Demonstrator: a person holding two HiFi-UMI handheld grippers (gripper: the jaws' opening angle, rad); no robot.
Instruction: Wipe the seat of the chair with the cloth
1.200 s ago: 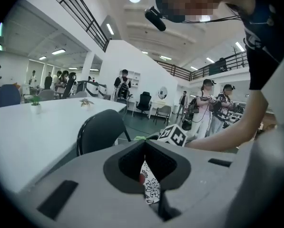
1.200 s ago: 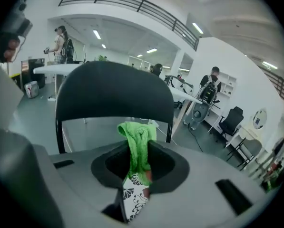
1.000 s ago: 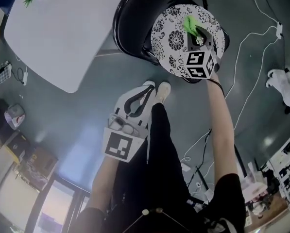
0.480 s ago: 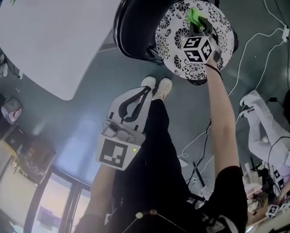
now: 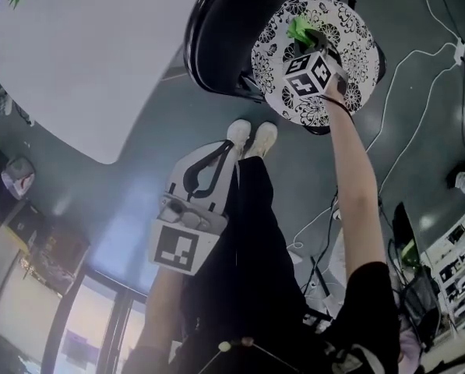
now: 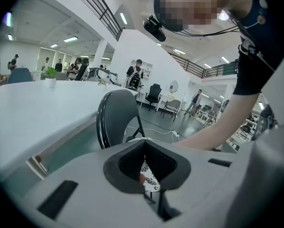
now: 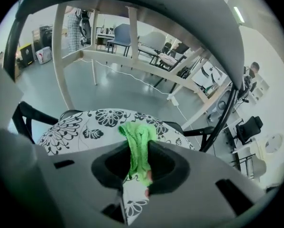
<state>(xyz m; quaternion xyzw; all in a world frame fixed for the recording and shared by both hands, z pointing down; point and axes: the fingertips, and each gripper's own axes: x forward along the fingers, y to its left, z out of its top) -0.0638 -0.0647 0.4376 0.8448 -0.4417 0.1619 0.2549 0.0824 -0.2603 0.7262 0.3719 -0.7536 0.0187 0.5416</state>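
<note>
Gripping the green cloth [image 5: 300, 29] [image 7: 139, 141] by a bunched fold, the right hand-held gripper [image 5: 313, 42] [image 7: 137, 175] is seen over the flower-patterned chair seat [image 5: 350, 26] [image 7: 82, 123] at upper right, with the cloth laid on it. The left hand-held gripper [image 5: 213, 162] [image 6: 144, 175] is held shut and empty at lower centre. The cloth may be dragged loose if it is pressed hard.

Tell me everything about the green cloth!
The green cloth is bright, fuzzy and soft-looking, like a towel. It is bunched into a folded strip and pinched between the shut jaws of the right gripper. Its free end pokes out forward over the chair's flowered seat.
</note>
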